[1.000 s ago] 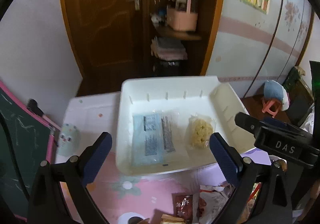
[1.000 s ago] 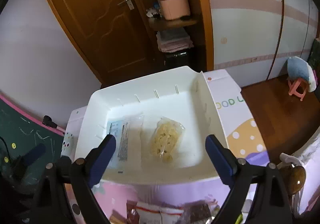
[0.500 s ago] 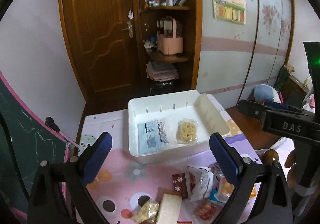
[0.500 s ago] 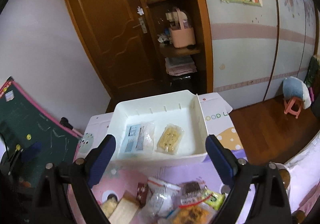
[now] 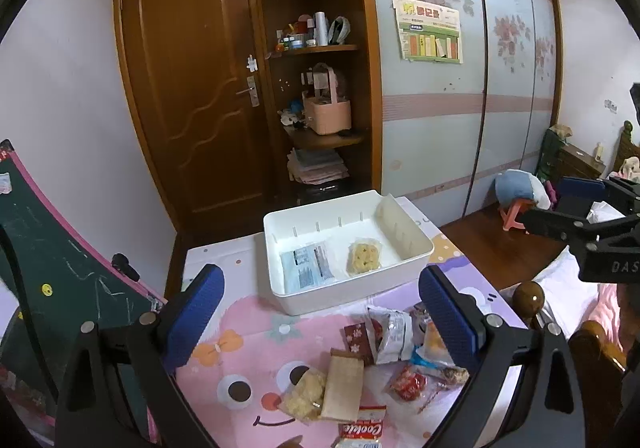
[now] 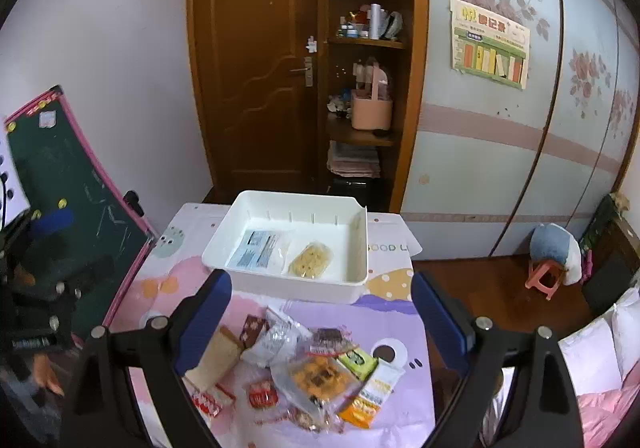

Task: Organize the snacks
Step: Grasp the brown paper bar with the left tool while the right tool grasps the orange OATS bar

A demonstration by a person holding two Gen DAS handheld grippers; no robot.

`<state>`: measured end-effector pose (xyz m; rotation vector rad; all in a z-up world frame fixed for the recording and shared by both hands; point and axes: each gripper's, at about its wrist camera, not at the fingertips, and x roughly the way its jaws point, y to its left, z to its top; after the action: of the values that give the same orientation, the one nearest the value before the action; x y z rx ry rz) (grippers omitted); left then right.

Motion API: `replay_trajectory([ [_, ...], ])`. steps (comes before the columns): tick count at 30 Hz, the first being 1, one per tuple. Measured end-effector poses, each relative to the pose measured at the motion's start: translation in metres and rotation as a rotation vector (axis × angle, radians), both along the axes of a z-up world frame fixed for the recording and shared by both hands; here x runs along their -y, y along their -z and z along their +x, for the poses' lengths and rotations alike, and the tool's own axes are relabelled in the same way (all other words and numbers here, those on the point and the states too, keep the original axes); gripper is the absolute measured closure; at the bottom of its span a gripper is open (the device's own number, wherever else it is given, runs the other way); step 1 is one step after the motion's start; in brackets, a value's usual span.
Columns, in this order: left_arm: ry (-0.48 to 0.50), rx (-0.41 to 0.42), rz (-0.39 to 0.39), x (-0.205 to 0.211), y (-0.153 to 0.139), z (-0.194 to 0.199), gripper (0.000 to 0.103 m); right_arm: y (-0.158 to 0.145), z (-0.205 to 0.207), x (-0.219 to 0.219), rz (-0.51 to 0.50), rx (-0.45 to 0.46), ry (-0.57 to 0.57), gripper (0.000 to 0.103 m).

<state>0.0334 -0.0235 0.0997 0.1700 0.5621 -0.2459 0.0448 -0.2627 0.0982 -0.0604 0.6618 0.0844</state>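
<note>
In the left wrist view, the left gripper (image 5: 320,312) is hovering above the table (image 5: 240,348) with its blue-padded fingers (image 5: 195,310) spread wide, grasping nothing. The white tray (image 5: 344,290) is sitting on the table's far half, and a blue packet (image 5: 306,269) and a clear bag of yellow biscuits (image 5: 364,257) are lying side by side on the tray's floor, the packet to the left. A pile of snacks (image 5: 384,360) is lying on the table on the near side of the tray, apart from it, with a tan packet (image 5: 343,388) and a red candy wrapper (image 5: 408,387) among them. To the right of the tray, the right gripper (image 5: 588,236) is showing at the edge, its jaws not readable here. In the right wrist view, the right gripper (image 6: 320,312) is hanging with its fingers (image 6: 438,318) released and wide apart, empty. The tray (image 6: 296,284) is sitting beyond the fingers, holding the same blue packet (image 6: 256,251) and biscuit bag (image 6: 311,261). The snack pile (image 6: 308,364) is spreading just in front of the tray, and a green chalkboard (image 6: 72,192) is leaning to the tray's left.
</note>
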Motion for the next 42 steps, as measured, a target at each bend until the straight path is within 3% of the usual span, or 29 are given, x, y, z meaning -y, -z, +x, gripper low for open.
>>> replay_trajectory([
  [4, 0.0, -0.01, 0.002, -0.001, 0.01, -0.013, 0.005, 0.015, -0.017, 0.005, -0.017, -0.024, -0.002, 0.011],
  [9, -0.03, -0.089, 0.006, -0.002, 0.042, -0.011, 0.005, 0.056, -0.029, 0.013, -0.019, -0.073, 0.003, 0.011],
  [15, -0.055, -0.242, 0.044, -0.002, 0.114, 0.011, 0.007, 0.117, -0.03, 0.039, 0.023, -0.177, 0.054, 0.018],
  [20, -0.068, -0.347, 0.16, 0.008, 0.187, 0.032, 0.014, 0.165, -0.023, 0.066, 0.087, -0.271, 0.123, 0.024],
  [25, -0.045, -0.497, 0.145, 0.01, 0.24, 0.053, 0.014, 0.213, -0.012, 0.084, 0.141, -0.378, 0.19, 0.033],
  [36, -0.013, -0.577, 0.281, 0.037, 0.291, 0.084, 0.015, 0.264, 0.009, 0.096, 0.156, -0.49, 0.244, 0.036],
  [42, -0.004, -0.563, 0.356, 0.051, 0.303, 0.092, 0.015, 0.277, 0.022, 0.09, 0.15, -0.517, 0.24, 0.038],
])
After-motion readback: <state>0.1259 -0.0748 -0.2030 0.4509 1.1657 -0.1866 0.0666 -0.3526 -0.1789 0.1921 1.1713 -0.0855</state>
